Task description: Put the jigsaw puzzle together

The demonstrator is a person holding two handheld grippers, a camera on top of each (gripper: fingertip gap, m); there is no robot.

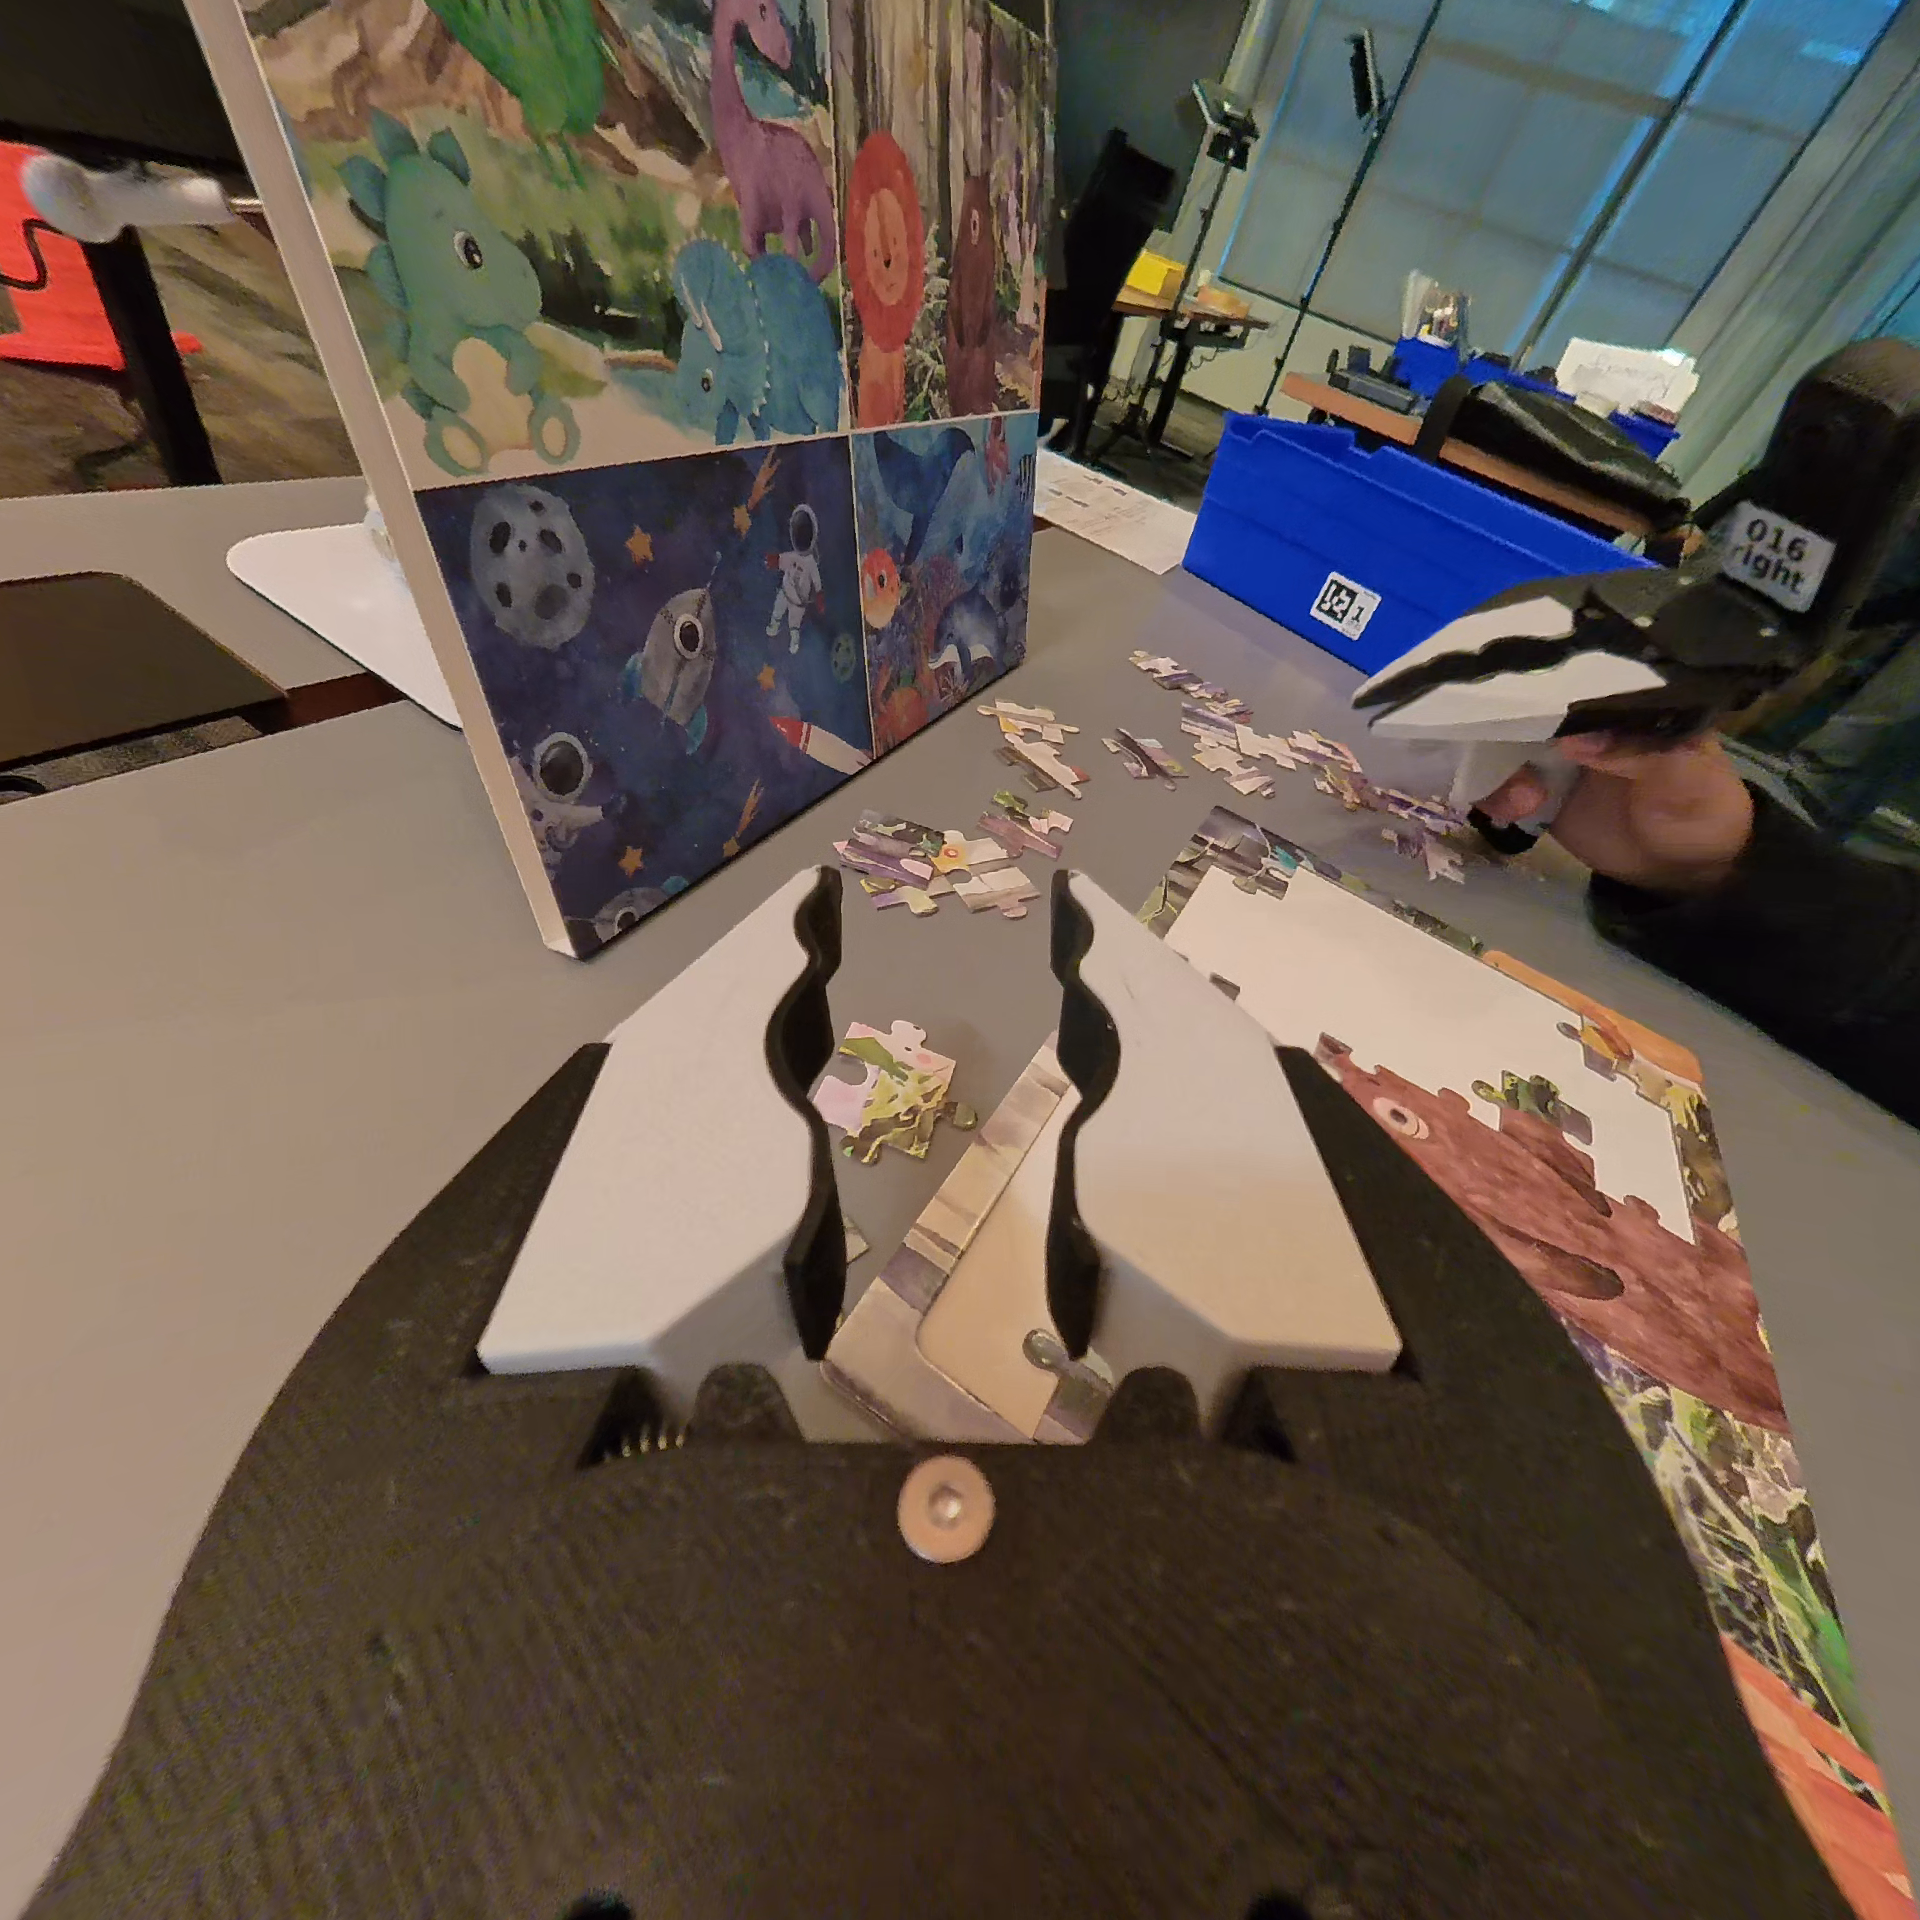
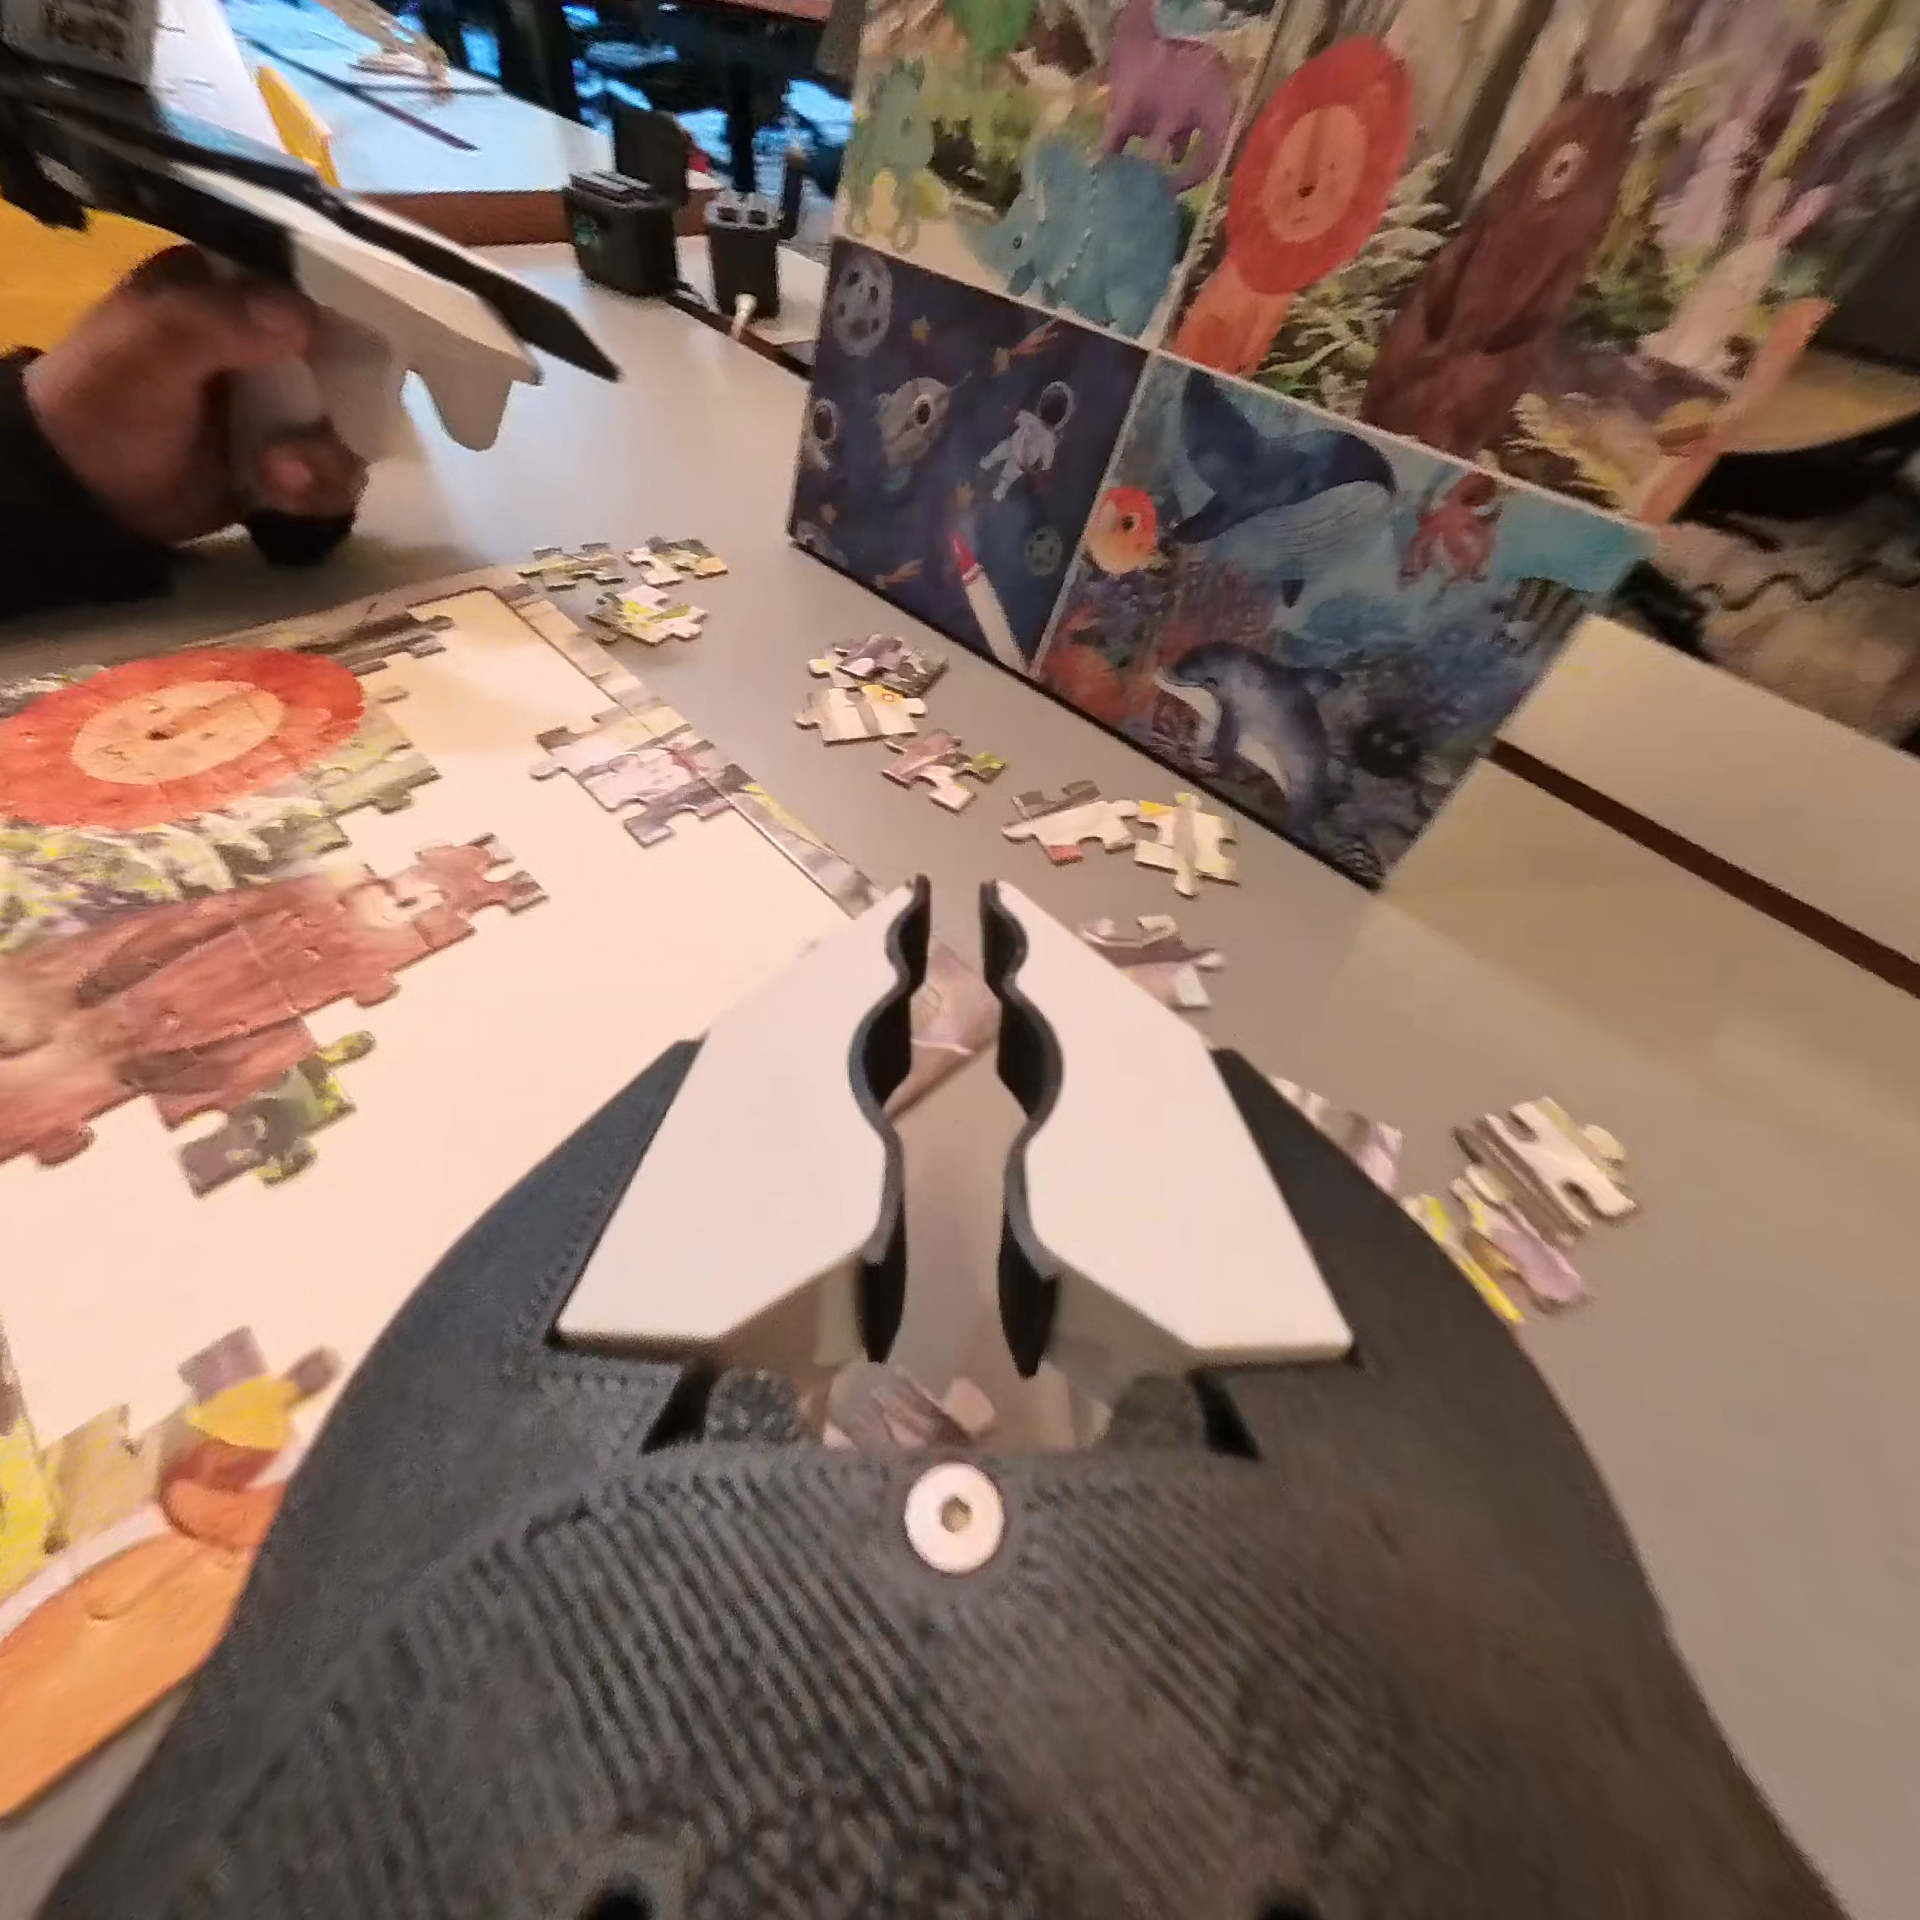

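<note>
A grey table [image 1: 260, 1039] fills the foreground, its matte top lit evenly from overhead. A second grey table surface [image 1: 156, 530] abuts it on the far side, with a dark seam between them. Beyond, tall glazed panels with dark frames [image 1: 1558, 135] let in cool, pale daylight. In front of them stands a wooden-topped desk [image 1: 1351, 400] crowded with blue bins and dark gear, and a slim stand with a black device on top [image 1: 1226, 125] rises nearby. A large blue plastic crate [image 1: 1382, 530] sits at the table's far edge. To the far left, patterned carpet [image 1: 249, 353] shows, with an orange-red patch [image 1: 62, 281] on it.
</note>
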